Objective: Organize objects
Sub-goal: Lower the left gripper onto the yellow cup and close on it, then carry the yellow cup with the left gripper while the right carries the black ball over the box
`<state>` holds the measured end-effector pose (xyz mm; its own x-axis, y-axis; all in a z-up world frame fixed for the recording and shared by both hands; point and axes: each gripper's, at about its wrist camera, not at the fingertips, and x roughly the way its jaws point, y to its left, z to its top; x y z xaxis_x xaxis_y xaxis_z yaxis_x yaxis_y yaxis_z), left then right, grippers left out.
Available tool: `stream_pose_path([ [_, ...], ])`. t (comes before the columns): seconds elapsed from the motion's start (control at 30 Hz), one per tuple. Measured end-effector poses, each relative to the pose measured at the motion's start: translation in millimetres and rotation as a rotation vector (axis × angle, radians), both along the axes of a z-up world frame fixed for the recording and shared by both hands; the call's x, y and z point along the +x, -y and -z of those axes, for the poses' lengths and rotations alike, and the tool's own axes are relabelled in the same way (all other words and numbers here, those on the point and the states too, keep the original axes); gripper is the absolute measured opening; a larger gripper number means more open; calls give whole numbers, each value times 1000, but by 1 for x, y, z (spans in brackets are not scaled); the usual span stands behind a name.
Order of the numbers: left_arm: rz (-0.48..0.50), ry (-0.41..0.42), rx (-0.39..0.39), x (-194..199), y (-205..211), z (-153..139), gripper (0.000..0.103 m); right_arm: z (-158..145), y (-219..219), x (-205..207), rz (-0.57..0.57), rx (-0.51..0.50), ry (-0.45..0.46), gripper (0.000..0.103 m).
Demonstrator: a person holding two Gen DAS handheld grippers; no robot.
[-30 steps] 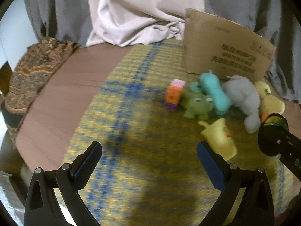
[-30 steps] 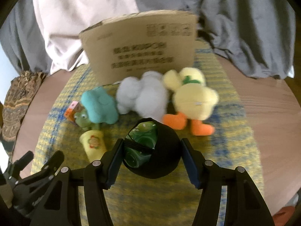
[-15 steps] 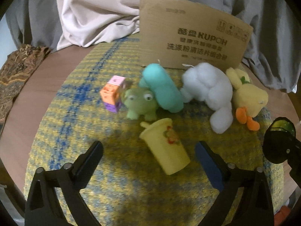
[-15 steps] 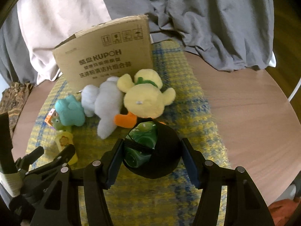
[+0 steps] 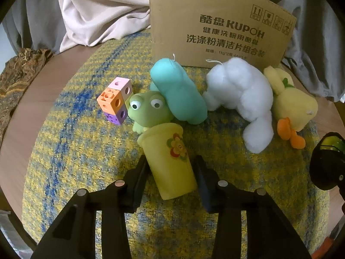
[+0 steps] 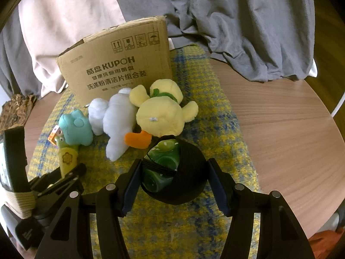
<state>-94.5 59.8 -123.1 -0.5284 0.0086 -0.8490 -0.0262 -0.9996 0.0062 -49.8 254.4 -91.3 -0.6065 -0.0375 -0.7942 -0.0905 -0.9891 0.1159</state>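
On the yellow-and-blue mat (image 5: 86, 161), near centre, lies the yellow cup (image 5: 170, 161) on its side, its rim toward the green frog (image 5: 148, 110). The left gripper (image 5: 170, 172) brackets the cup's body, fingers beside the wall; contact apparently not yet firm. Probably light, thin plastic: smooth, slightly yielding, best held mid-body across its width. The right gripper (image 6: 174, 179) is closed on a black pouch (image 6: 189, 172) holding a green object, near the yellow duck (image 6: 161, 116).

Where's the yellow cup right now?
In the left wrist view, the yellow cup lies tipped between the left gripper fingers, just in front of the green frog on the woven mat.
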Motion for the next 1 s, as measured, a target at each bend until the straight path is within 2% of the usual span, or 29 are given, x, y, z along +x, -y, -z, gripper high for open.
stream_pose_path([
  [0.27,4,-28,11,6,7,-11,33,-6,11,-2,-24,5,-13,60],
  [0.77,-14,-131,25,14,42,-60,33,-43,45,-9,-85,5,-83,60],
  [1.0,0,-195,27,11,45,-89,33,-64,51,-15,-90,3,-121,60],
])
